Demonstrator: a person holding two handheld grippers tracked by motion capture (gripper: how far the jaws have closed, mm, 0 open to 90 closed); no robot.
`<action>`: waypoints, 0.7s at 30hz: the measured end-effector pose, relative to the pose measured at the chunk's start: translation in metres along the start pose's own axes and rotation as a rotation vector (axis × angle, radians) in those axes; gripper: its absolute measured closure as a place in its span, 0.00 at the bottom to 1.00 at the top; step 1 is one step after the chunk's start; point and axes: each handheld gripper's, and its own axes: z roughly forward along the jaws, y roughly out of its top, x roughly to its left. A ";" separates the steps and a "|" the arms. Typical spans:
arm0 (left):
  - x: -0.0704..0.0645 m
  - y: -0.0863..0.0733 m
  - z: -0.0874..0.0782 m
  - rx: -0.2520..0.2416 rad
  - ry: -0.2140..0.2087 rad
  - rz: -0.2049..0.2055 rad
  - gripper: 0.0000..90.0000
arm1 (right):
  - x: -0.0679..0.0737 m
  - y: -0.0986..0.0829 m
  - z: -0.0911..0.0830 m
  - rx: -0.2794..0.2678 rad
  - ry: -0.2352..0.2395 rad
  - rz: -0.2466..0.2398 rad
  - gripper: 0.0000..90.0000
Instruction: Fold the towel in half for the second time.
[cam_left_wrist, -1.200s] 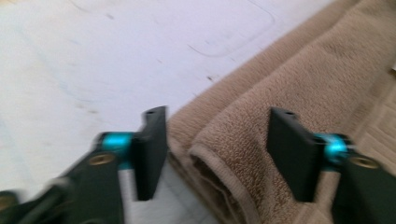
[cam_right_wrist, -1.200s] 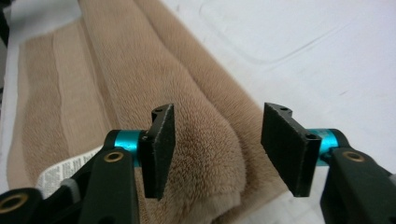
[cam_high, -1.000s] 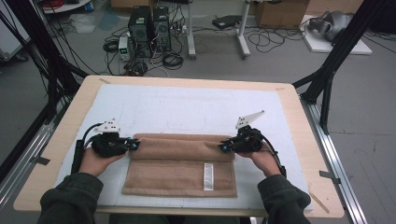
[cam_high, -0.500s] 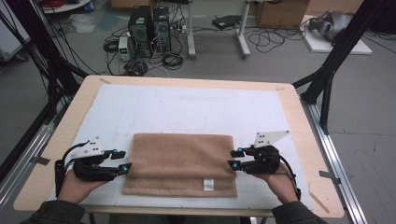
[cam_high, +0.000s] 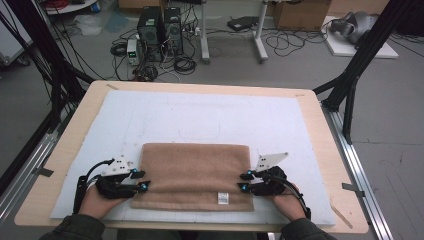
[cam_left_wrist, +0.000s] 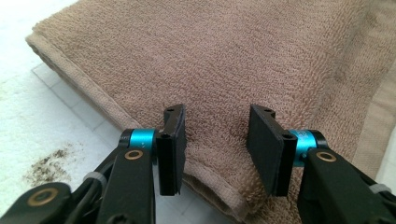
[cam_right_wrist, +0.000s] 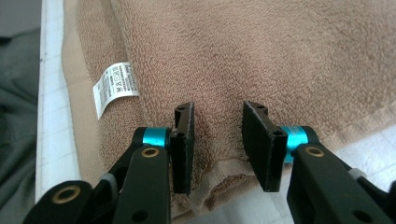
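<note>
I am holding my left gripper (cam_high: 141, 180) at the folded brown towel's (cam_high: 192, 175) 9 o'clock edge, its jaws standing well apart over the hem with nothing clamped between them. I am holding my right gripper (cam_high: 243, 182) at the towel's 3 o'clock edge, likewise parted and gripping nothing. The towel is lying flat on the white mat (cam_high: 200, 115), toward 6 o'clock, its white label (cam_high: 223, 198) near the front hem.

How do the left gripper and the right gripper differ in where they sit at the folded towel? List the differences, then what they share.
The left gripper sits at the towel's left edge, the right gripper at its right edge. The white label lies nearer the right gripper than the left gripper. Shared: both have fingers open, straddling a folded towel edge, and both carry blue fittings.
</note>
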 end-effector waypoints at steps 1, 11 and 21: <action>-0.002 0.000 0.001 -0.001 0.005 0.008 0.68 | 0.001 -0.001 0.000 0.000 -0.003 0.003 0.75; 0.000 0.009 -0.014 -0.050 -0.005 -0.022 0.95 | 0.009 0.021 -0.007 0.053 -0.033 -0.079 0.94; -0.011 0.026 -0.048 -0.074 -0.025 0.009 0.95 | 0.033 0.047 -0.048 -0.014 0.005 -0.139 0.94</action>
